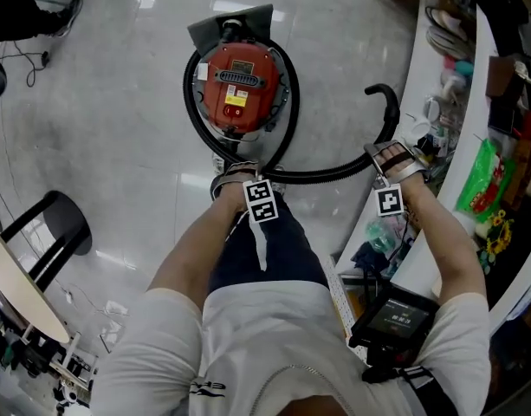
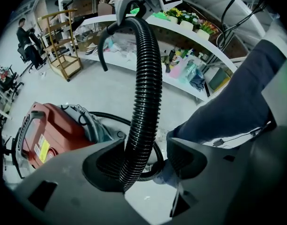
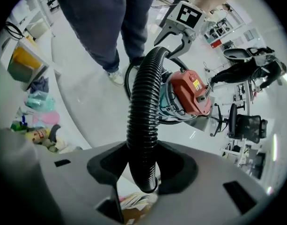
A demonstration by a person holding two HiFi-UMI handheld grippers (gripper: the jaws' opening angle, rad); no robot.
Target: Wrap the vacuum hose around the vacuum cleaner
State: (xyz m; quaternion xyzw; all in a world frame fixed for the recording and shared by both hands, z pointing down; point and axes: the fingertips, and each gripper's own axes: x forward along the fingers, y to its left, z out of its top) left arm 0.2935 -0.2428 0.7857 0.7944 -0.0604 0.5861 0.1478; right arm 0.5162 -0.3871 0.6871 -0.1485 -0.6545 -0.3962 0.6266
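Right claw (image 3: pixel 142 171) clamping hose (image 3: pixel 143 107), left claw (image 2: pixel 144 161) — loose

Bright, even overhead light; I see heavy fisheye warp in both gripper views.
The glossy floor (image 1: pixel 118 76) throws back white glare patches and shadows stay soft. Gripper views go black at the corners, near foreground slightly soft, vacuum hose (image 3: pixel 143 121) ribs sharp with highlights. Head view dims at its right edge.

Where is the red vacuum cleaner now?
Head view, top centre: the vacuum cleaner stands on the floor, ringed by the black hose, just beyond the left tool.
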